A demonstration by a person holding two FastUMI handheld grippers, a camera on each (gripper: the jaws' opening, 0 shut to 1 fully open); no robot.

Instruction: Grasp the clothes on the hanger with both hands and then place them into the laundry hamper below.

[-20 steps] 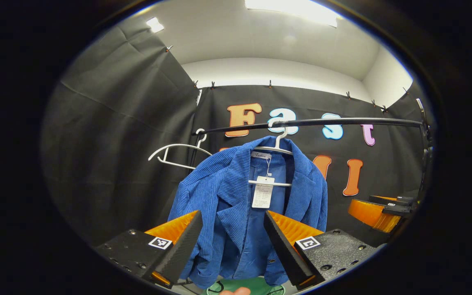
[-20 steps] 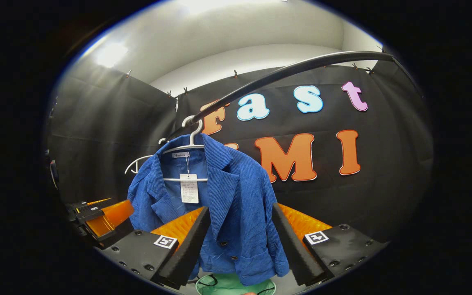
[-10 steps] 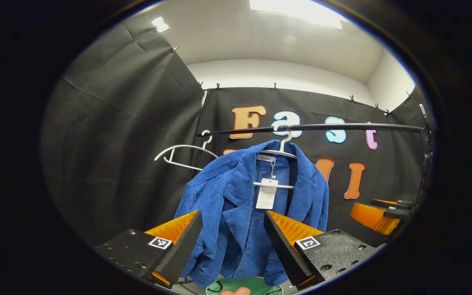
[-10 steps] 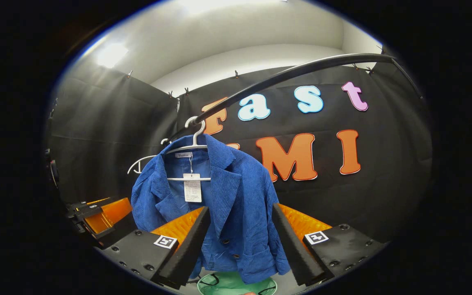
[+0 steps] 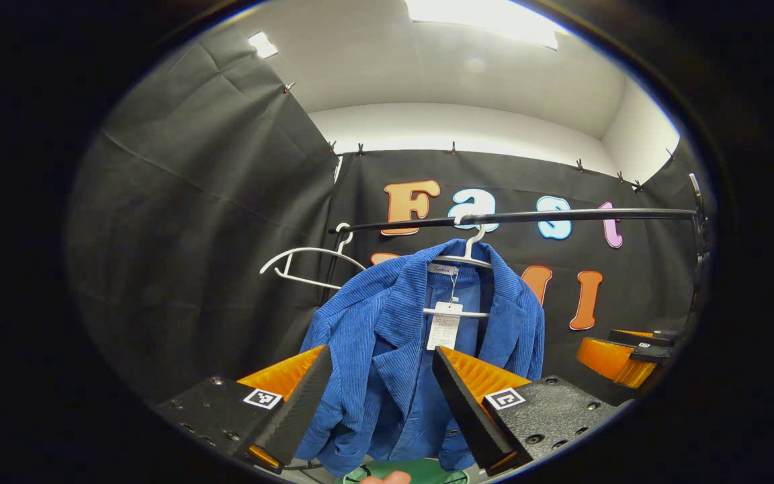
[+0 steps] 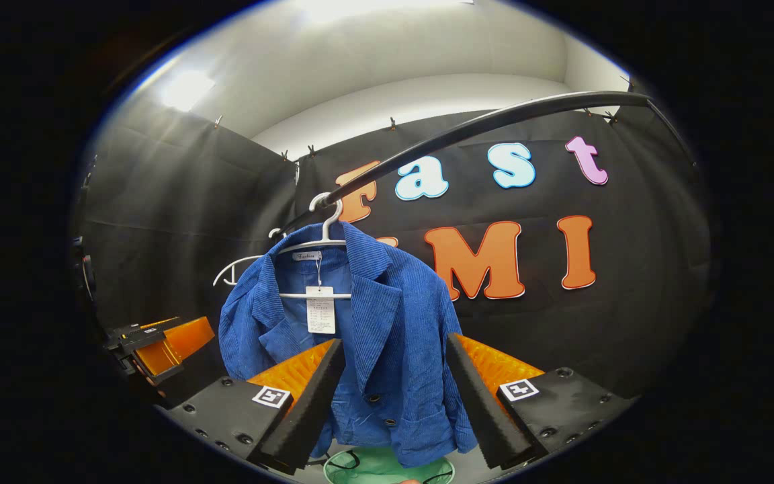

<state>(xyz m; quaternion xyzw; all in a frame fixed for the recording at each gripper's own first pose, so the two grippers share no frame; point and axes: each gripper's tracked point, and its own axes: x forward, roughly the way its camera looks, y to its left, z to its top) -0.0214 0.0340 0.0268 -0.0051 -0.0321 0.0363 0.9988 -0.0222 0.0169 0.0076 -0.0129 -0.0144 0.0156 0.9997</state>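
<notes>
Left claw [image 5: 380, 396]: released, fingers spread, short of the jacket, gripping nothing.
Right claw [image 6: 394, 390]: released too, fingers apart, empty.
Blue corduroy jacket [image 5: 420, 363]: on a white plastic hanger [image 5: 465, 259] hooked over the black metal rail [image 5: 528, 216], at 12 o'clock from both claws.
Green laundry hamper [image 6: 387, 467]: under the jacket's hem, at 6 o'clock.
Spare white hanger [image 5: 306, 262]: on the rail at 9 o'clock of the jacket.

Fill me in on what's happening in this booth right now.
A person holds a gripper in each hand, facing a blue corduroy jacket that hangs on a white hanger from a black rail. The left gripper and right gripper are both open, short of the jacket. The green hamper sits below.
</notes>
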